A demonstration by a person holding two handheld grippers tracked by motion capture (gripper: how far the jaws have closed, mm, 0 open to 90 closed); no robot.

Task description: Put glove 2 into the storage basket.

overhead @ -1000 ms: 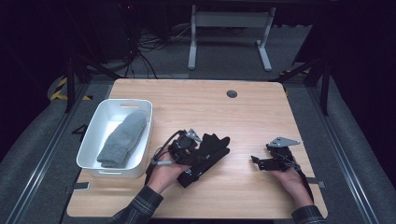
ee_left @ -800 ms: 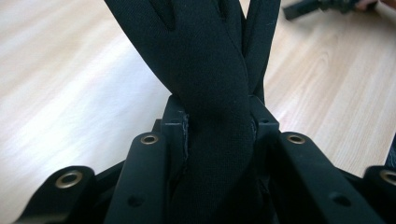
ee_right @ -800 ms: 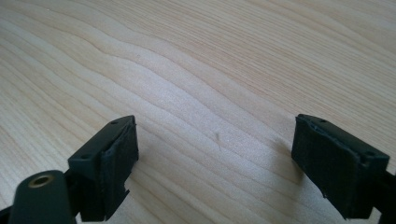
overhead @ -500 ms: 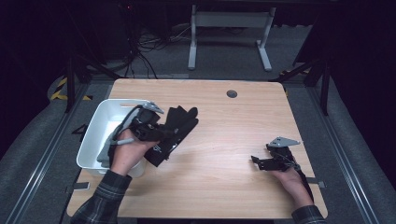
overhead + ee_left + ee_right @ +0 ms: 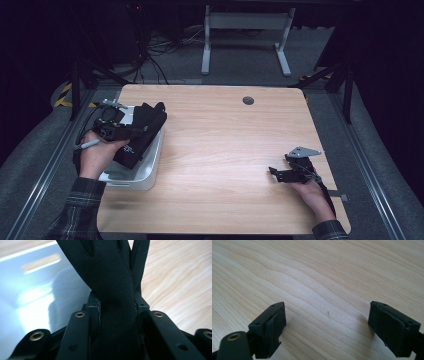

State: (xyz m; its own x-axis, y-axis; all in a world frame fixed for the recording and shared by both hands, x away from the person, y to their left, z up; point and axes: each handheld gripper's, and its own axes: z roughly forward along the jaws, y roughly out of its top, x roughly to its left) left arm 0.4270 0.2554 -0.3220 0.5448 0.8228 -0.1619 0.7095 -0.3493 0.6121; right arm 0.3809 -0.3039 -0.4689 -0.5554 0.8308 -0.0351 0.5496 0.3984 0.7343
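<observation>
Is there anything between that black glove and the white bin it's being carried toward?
Nothing visible blocks it. The left gripper, jaws closed on the black glove, holds it right over the white bin. What lies inside the bin underneath is hidden by the glove and hand.

The left gripper travels from the middle of the table, leftward and away from the person, and now hangs over the white bin at the table's left edge. The black glove comes along, pinched between its jaws (fingers pointing away from the hand). The grey cloth seen in the bin earlier is now covered from above by hand, gripper and glove.
</observation>
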